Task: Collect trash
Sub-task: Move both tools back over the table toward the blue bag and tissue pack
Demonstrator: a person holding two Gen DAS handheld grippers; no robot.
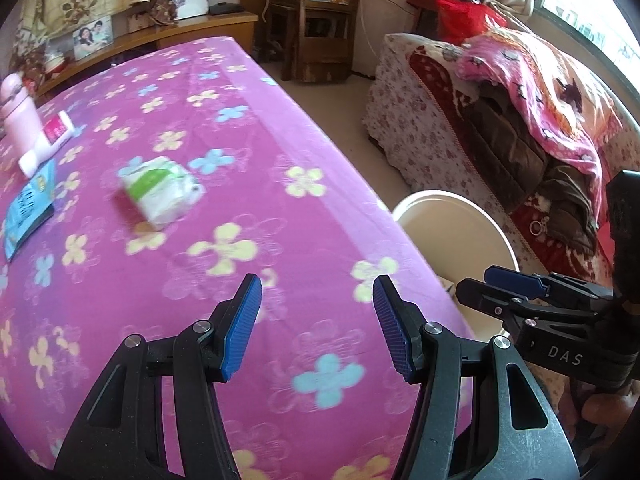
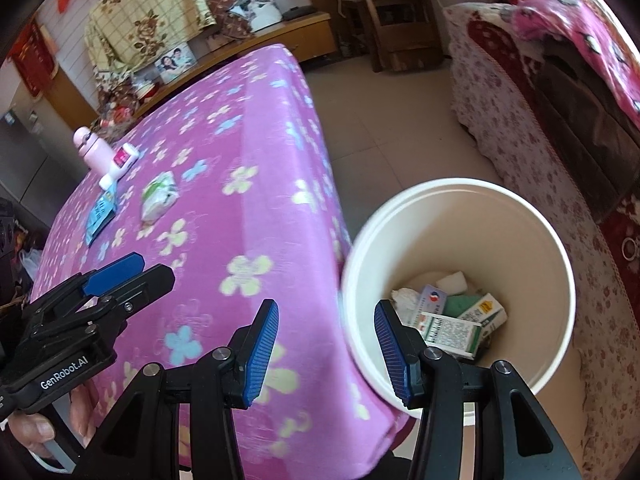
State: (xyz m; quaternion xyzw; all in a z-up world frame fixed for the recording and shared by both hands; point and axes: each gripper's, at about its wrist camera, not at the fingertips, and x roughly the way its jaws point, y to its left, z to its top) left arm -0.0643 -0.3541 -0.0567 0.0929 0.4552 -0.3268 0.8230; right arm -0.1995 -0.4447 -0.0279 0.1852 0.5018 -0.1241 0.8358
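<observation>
A green-and-white tissue pack lies on the pink flowered tablecloth. To its left are a blue packet, a white tube with a pink label and a pink bottle. My left gripper hovers open over the near part of the table, empty. My right gripper is open and empty above the table's corner and the rim of a white bucket. Inside the bucket lie several small boxes and crumpled paper.
A sofa with floral covers, a pink blanket and dark clothes stands to the right of the bucket. A strip of tiled floor runs between table and sofa. A wooden shelf and a low cabinet with photos stand at the back.
</observation>
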